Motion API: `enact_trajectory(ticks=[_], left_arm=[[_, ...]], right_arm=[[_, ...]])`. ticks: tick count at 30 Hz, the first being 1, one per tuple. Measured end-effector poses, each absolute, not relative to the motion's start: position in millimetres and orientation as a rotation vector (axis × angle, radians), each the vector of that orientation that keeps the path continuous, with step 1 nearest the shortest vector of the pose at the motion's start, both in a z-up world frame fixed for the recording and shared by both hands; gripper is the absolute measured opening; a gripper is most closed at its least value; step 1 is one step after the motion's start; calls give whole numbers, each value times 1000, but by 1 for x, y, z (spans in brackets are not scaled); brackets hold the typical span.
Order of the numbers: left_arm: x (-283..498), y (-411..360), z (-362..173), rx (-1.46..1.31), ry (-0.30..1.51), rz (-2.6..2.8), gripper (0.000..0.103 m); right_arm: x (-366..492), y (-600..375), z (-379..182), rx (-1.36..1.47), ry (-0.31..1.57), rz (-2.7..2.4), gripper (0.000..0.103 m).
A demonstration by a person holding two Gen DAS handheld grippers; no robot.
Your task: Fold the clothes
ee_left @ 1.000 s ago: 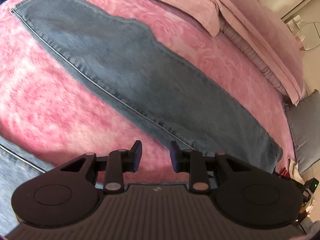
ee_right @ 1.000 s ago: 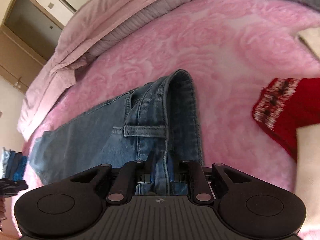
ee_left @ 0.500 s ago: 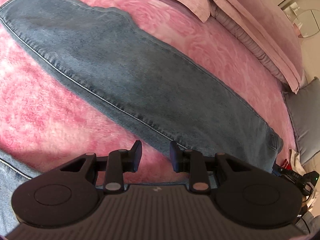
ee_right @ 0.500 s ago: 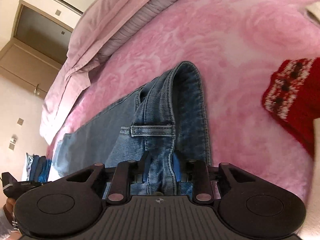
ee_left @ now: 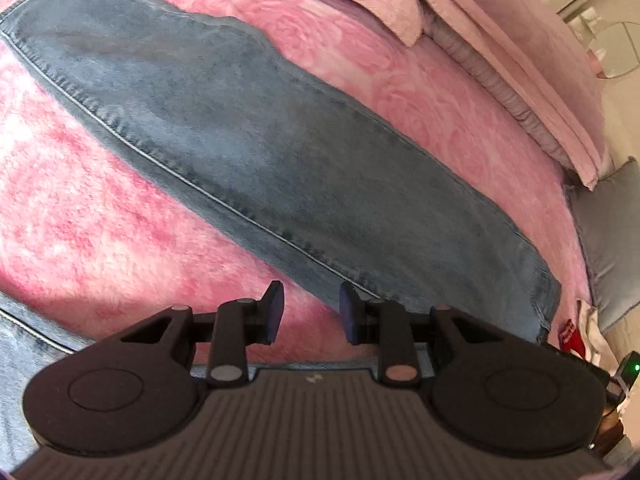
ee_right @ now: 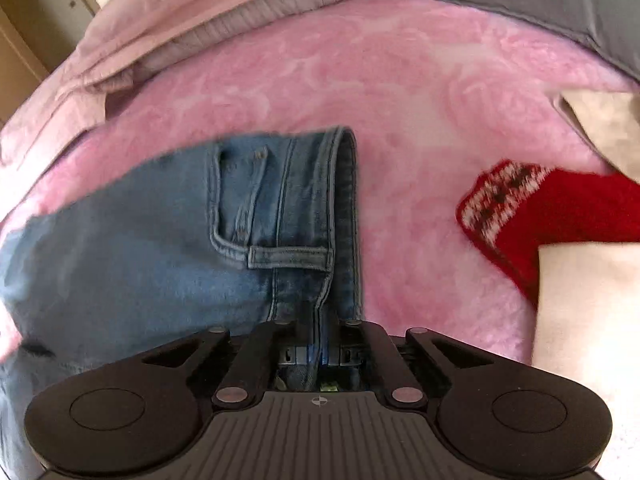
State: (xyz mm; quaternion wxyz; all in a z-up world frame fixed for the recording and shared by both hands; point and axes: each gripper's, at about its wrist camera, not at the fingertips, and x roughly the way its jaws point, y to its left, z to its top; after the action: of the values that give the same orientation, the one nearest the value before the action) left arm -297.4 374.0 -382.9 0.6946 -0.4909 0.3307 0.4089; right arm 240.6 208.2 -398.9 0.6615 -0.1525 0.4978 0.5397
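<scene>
Blue jeans lie on a pink fleece blanket. In the left wrist view one long leg [ee_left: 280,152] runs flat from upper left to lower right. My left gripper [ee_left: 310,312] is open and empty, just above the blanket beside the leg's near seam. In the right wrist view the waistband end of the jeans [ee_right: 280,216], with pocket and belt loop, is lifted. My right gripper [ee_right: 318,344] is shut on the jeans' waistband; the fingertips are hidden by denim.
Folded pink bedding [ee_left: 500,40] and a grey pillow [ee_left: 608,240] lie along the bed's far side. A red knitted garment [ee_right: 560,208] and a beige item [ee_right: 600,120] lie right of the waistband. More denim [ee_left: 16,352] sits at the lower left.
My right gripper has swung the waistband round to the left, still holding it. My left gripper has drifted a little along the leg and stays open.
</scene>
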Motion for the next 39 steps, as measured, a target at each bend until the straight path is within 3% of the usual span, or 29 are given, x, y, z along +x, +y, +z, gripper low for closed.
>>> enact_trajectory(ticks=[1,3,4,5,8,12,13,15,21,22,23,28,29,31,34,36,37,39], left_arm=[[-298,373,-383,-1098,737,910,24],[-301,372,-383,-1102,735,904,24],[-302,371,-384,-1104,734,901,24],[-304,371,-384,-1111,733,907,24],[-310,371,-387,-1128,730,914,24],[-309,370,-392,-1128,746,898,24],[-307,370,-392,-1125,748,888,24],[-304,368,-392,-1119,751,865,24],[-297,362,-390,-1119,750,817,24],[-297,361,-390,-1123,748,819,24],[-297,361,-391,-1127,745,821,24],[-299,358,-394,-1144,743,836,24],[-299,358,-394,-1144,742,837,24],[-300,357,-394,-1143,741,840,24],[-301,357,-393,-1141,740,843,24],[-301,357,-393,-1139,738,846,24],[-301,357,-393,-1139,738,847,24],[-302,357,-393,-1137,737,850,24]], right_arm=[[244,199,-395,-301,1152,1219,5],[251,177,-388,-202,1210,1216,36],[254,165,-384,-152,1239,1213,62],[258,154,-380,-102,1266,1210,65],[260,129,-377,-8,1344,1231,64],[253,130,-381,-35,1303,1277,64],[252,130,-382,-42,1293,1289,62],[248,130,-384,-55,1272,1311,45],[238,141,-388,-162,1258,1340,40],[237,143,-389,-180,1261,1342,14],[233,142,-385,-207,1244,1349,8],[228,136,-366,-181,1210,1417,8],[229,138,-371,-183,1230,1417,21],[232,141,-380,-185,1269,1418,34],[236,146,-393,-189,1328,1418,35],[241,145,-394,-166,1358,1402,31],[238,145,-391,-197,1345,1399,7],[227,144,-380,-265,1280,1401,3]])
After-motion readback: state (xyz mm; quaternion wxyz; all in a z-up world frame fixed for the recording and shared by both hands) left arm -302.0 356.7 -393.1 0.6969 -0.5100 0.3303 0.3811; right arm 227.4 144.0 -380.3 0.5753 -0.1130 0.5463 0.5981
